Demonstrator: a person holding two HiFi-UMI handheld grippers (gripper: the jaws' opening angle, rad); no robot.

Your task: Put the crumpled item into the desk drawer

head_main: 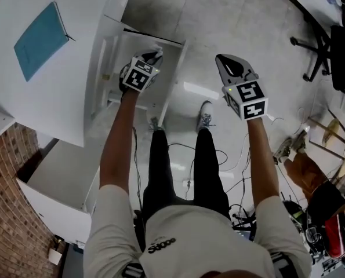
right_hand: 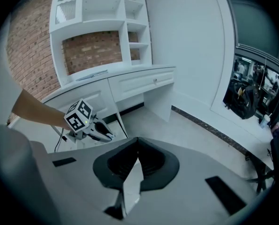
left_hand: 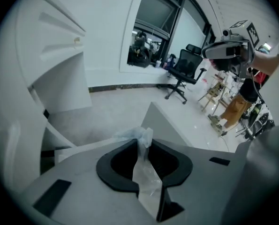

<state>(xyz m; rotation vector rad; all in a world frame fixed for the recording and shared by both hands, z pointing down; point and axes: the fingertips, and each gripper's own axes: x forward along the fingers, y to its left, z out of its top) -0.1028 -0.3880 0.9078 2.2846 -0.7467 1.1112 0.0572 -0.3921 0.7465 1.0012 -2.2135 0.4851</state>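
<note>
A crumpled clear plastic item sticks up between the jaws of my left gripper, which is shut on it. In the head view that left gripper hangs over the open white desk drawer, whose pale wall lies just beyond the jaws. My right gripper is held in the air to the right of the drawer, above the floor. Its jaws meet with nothing between them. The right gripper view shows the left gripper by the drawer front.
A teal notebook lies on the white desk top. My shoes and cables are on the floor below. An office chair stands at the right. White shelves rise over a brick wall.
</note>
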